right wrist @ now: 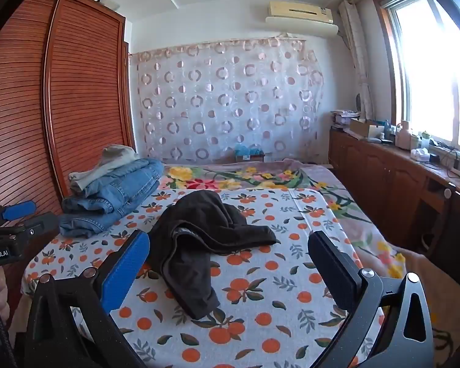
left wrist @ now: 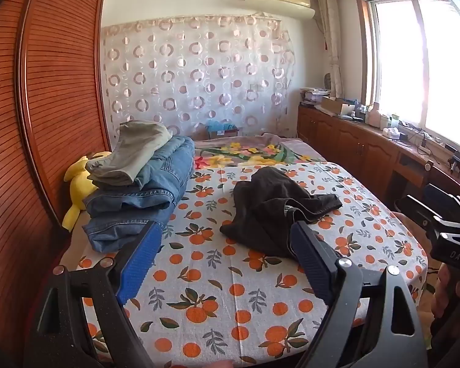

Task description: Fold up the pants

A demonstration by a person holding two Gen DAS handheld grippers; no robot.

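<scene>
Black crumpled cloth pants (right wrist: 199, 239) lay unfolded in a heap on the orange-print white bedsheet (right wrist: 260, 306), roughly mid-bed, just ahead of both tools. Long axis hard to call, too bunched: in the right wrist view one leg ran toward the camera, ending near the bed's front edge, and another part stuck out to the right.

Left gripper (left wrist: 224, 254) was spread wide, nothing betw. its blue pads; pants sat ahead and slightly right of it, near hem by its right finger. Right gripper (right wrist: 230, 260) was also spread wide, empty; pants lay ahead, toward its left finger. Both looked about equally near; neither touched the cloth.

Next move prob. needs a hem or waistband picked out first; the waistband wasn't clear.

No containers near. A stack of folded blue denim jeans (left wrist: 138, 202) w/ grey-green folded trousers (left wrist: 135, 153) on top sat at the left by the wardrobe, well apart.
</scene>
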